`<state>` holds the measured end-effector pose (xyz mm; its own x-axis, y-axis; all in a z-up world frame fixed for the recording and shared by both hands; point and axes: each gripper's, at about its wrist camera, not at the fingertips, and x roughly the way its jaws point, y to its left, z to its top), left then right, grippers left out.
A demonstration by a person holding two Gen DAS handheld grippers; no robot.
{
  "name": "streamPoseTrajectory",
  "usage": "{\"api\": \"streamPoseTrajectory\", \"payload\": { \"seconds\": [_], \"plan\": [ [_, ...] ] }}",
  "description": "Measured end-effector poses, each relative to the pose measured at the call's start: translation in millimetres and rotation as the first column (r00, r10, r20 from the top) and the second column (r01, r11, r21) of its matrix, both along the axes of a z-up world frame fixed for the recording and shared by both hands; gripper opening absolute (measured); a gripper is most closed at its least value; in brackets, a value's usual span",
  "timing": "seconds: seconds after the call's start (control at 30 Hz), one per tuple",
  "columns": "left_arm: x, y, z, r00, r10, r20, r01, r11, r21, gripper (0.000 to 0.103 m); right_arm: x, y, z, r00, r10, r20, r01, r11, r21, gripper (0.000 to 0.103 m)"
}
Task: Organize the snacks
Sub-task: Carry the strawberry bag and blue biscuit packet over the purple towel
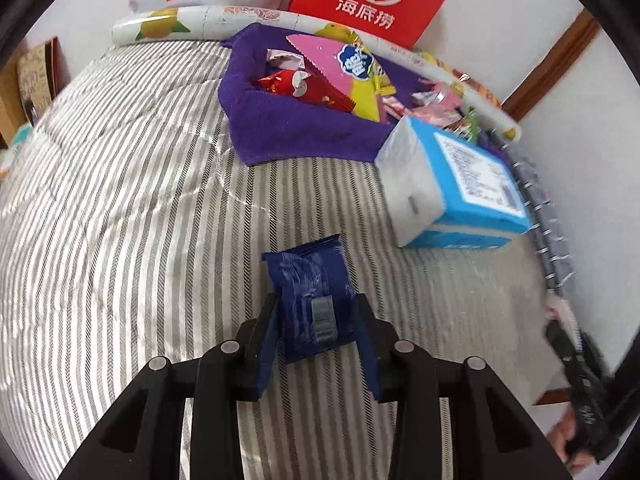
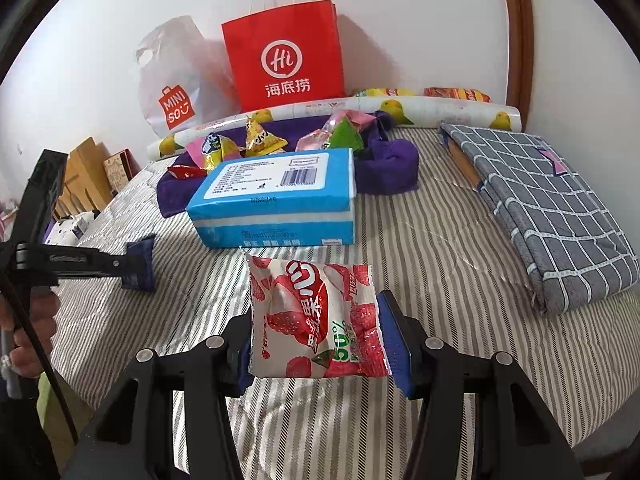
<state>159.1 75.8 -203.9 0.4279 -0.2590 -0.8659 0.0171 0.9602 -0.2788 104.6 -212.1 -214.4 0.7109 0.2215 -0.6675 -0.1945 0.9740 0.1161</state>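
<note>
While fingers [image 1: 316, 340] half-hide blue packet [image 1: 308, 280], label unreadable

Home bedroom, striped quilted bedspread [image 1: 120, 200] underfoot, shopping bags [image 2: 284, 56] leaning on white wall, wooden door frame [image 2: 520, 40], checked fabric pouch [image 2: 552, 208], tissue pack [image 2: 280, 200], purple towel [image 1: 280, 128] holding snacks

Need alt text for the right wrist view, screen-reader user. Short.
The right tongs grip a red-and-white strawberry snack packet above a striped bedspread. Behind it lies a blue tissue pack, then a purple cloth piled with snacks and a red paper bag against the wall. The left tongs reach in from the left.
</note>
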Motion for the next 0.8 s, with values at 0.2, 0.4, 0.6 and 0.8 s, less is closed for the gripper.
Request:
{"api": "streamPoseTrajectory", "payload": {
  "seconds": [0.2, 0.4, 0.6, 0.8],
  "plan": [
    [9, -16, 0, 0.999, -0.018, 0.029, 0.016, 0.997, 0.079, 0.049, 1, -8, -7, 1.000, -0.012, -0.010, 0.012, 1.000, 0.005, 0.053],
    [13, -38, -1, 0.999, -0.014, 0.050, 0.003, 0.974, 0.226, 0.039, 5, -12, -13, 1.000, -0.017, -0.023, 0.017, 1.000, 0.015, 0.053],
    [12, -33, 9, 0.998, 0.005, 0.067, -0.018, 0.981, 0.192, 0.036, 2, -17, -5, 1.000, -0.026, -0.004, 0.026, 1.000, 0.010, 0.053],
    [1, -37, 33, 0.995, -0.023, 0.092, 0.012, 0.993, 0.119, 0.036, 4, -19, 10, 0.999, -0.034, 0.024, 0.034, 0.999, -0.016, 0.052]
  ]
}}
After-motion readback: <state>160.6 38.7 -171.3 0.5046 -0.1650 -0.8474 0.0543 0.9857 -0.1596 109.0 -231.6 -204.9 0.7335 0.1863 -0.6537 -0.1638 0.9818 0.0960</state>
